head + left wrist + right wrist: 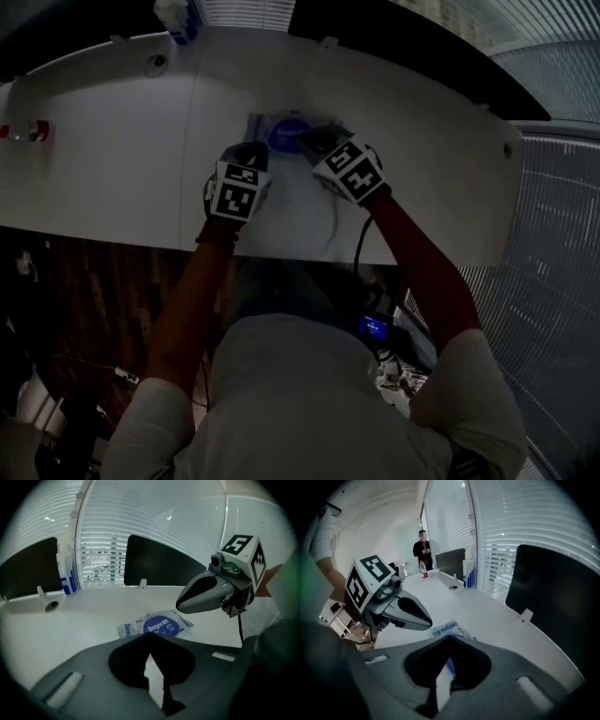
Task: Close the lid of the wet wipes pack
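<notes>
Head view: wet wipes pack (286,134) mostly covered by left gripper (251,155) and right gripper (314,145), so its lid is unreadable there. Bottle (180,17) at the far edge of the counter (112,178) is cut by the frame top. Red item (28,131) at the counter's left edge is too small to identify.

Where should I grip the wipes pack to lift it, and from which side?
The wet wipes pack lies flat on the table with the round blue lid filling its middle, so probably pinch a thin sealed end, coming in low from that end.

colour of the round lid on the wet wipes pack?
The lid is blue with white print, clearest in the left gripper view.
</notes>
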{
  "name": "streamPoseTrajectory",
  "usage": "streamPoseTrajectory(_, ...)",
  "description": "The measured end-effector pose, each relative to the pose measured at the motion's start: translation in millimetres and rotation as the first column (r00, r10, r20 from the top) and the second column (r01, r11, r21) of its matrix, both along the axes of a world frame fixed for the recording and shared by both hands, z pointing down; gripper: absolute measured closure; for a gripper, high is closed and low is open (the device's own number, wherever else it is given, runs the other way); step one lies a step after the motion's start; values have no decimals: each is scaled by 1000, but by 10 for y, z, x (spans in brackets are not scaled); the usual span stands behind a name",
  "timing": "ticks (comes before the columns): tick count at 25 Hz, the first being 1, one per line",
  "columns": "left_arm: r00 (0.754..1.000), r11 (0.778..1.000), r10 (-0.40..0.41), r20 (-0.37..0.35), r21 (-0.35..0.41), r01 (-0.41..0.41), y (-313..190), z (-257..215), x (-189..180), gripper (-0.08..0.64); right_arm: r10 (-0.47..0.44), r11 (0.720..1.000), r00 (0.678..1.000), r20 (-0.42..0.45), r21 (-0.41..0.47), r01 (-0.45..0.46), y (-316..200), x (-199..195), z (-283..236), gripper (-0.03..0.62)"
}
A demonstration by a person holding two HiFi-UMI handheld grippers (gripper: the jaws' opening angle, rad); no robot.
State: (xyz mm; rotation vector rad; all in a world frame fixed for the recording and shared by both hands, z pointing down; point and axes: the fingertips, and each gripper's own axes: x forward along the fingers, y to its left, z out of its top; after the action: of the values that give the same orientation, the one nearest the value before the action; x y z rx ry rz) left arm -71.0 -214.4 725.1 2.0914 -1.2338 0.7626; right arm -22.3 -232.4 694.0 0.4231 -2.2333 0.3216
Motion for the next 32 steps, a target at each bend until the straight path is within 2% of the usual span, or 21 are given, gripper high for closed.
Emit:
streamPoseTrajectory(6, 999, 994, -1, -42, 105, 6, 101, -706, 59, 557, 132, 986, 981, 142, 88, -145, 90, 58, -771, 591)
streamPoseTrajectory(11, 990, 983, -10, -138, 179, 35, 338, -1380, 132, 557, 186, 963, 942, 280, 138, -231, 340, 61, -1434, 591)
streamPoseTrajectory(14, 987, 971, 13, -160, 236, 25, 525, -1742, 219, 557, 212, 952, 912, 352, 136, -274, 612, 88, -1787, 591)
streamPoseTrajectory(17, 986, 956, 39, -161, 293, 10, 588, -2007, 273, 557, 220, 936, 883, 414, 165, -311, 763, 155, -2079, 591)
streamPoseTrajectory(23, 977, 940, 118, -176, 338, -53, 964, -2397, 481, 557, 219, 911, 831, 512, 197, -362, 1140, 228, -2582, 591)
streamPoseTrajectory(28, 955, 919, 142, -262, 394, -28, 1198, -2812, 595, 557, 200, 894, 793, 576, 223, -388, 1393, 264, -2932, 591)
streamPoseTrajectory(32, 953, 892, 153, -261, 452, -20, 1274, -2993, 603, 557, 194, 861, 756, 625, 261, -436, 1533, 365, -3198, 591)
